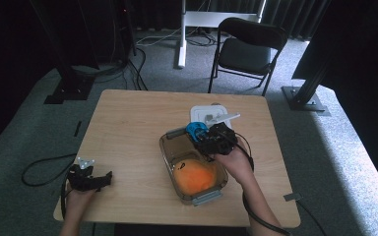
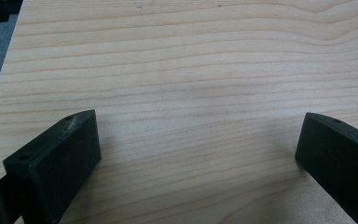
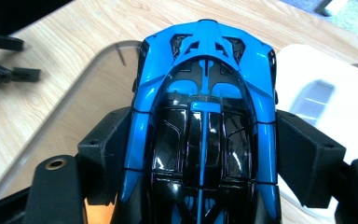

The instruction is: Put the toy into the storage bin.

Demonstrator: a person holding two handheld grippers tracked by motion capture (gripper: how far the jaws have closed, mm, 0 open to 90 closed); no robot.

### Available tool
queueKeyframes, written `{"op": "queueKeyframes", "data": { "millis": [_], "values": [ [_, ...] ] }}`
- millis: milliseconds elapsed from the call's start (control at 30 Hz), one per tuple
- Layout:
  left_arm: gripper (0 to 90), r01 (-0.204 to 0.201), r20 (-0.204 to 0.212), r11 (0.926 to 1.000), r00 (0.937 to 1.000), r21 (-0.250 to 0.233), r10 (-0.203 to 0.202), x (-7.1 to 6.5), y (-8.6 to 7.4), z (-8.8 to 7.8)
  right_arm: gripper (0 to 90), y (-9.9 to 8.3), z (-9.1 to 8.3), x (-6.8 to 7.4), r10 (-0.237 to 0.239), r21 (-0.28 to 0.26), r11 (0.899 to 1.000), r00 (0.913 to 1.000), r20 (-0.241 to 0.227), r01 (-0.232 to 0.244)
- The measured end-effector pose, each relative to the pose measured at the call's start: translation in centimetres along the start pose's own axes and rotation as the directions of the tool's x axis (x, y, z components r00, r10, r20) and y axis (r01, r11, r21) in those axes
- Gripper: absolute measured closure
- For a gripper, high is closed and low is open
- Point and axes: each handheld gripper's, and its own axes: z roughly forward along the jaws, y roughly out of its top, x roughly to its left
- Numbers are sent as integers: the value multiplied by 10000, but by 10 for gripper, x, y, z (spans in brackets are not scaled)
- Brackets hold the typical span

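My right gripper [image 1: 202, 135] is shut on a blue and black toy car [image 1: 196, 130], which it holds over the far end of a clear plastic container [image 1: 167, 143]. In the right gripper view the car [image 3: 205, 107] sits lengthwise between the two black jaws, whose pads press on its sides, and my right gripper [image 3: 205, 147] is above the container's rim [image 3: 89, 78]. An orange object [image 1: 195, 176] lies in the container's near half. My left gripper [image 1: 106, 179] rests at the table's front left, open with bare wood between its jaws [image 2: 198, 140].
A white lid [image 1: 207, 114] lies on the table just behind the container; it is also seen beside the car [image 3: 317, 86]. The wooden table [image 1: 128, 128] is bare on its left half. A black chair [image 1: 246, 46] stands beyond the far edge.
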Motion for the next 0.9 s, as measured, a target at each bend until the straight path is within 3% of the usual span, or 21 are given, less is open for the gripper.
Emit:
{"op": "queueKeyframes", "data": {
  "millis": [267,733,900],
  "values": [
    [3,5,-2,10000,10000,5,-5,0,0,0,250,-6,15,11,122,212,9997,9992,-373,-114],
    [3,-15,10,10000,10000,-3,15,0,0,0,250,-16,27,7,524,611,9969,9970,-576,-489],
    [3,-29,3,10000,10000,2,29,0,0,0,250,-18,34,5,578,848,9949,9977,-367,-545]
  ]
}}
